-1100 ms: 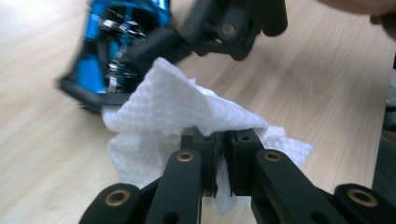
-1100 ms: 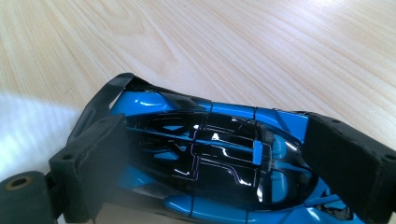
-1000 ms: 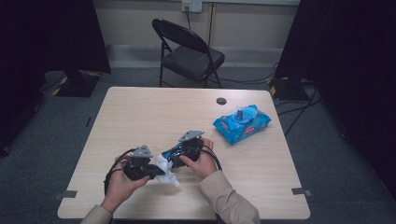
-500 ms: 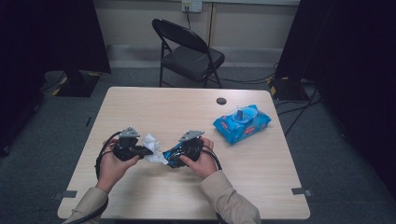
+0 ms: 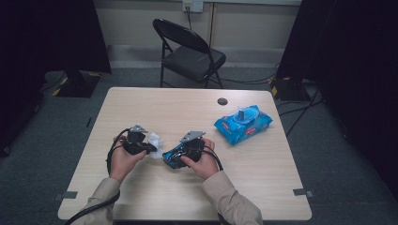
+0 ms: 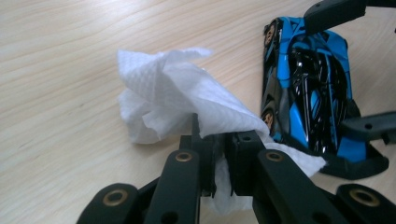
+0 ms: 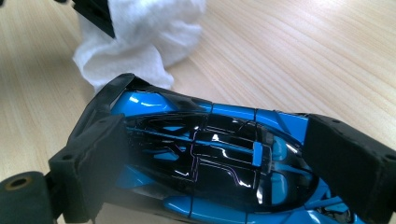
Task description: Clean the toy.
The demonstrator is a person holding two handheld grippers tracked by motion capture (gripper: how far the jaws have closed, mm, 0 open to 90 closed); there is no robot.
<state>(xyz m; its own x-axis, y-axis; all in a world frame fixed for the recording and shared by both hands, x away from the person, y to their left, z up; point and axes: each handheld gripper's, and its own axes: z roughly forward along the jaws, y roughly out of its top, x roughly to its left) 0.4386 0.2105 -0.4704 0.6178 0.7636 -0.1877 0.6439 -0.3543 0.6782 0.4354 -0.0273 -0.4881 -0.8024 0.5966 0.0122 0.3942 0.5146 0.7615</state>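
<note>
Wipe [image 6: 177, 98]: clamped in left gripper [image 5: 149, 146] jaws, now drawn back off the car, lying just beside its end on the table [image 5: 263, 173]. Car [image 7: 215, 163]: blue-black toy, clamped by right gripper [image 5: 174, 157]. Reading: one wiping pass likely finished; next stroke pending.

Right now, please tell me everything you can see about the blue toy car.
The toy car is a low, glossy sports model, bright blue with black panels and dark windows; gold-coloured wheel hubs show in the left gripper view. It looks like hard plastic or painted metal. The right hand-held gripper clamps it by both ends, tipped on its side low over the wooden table. The white wipe, pinched in the left hand-held gripper, lies against one end of it.
</note>
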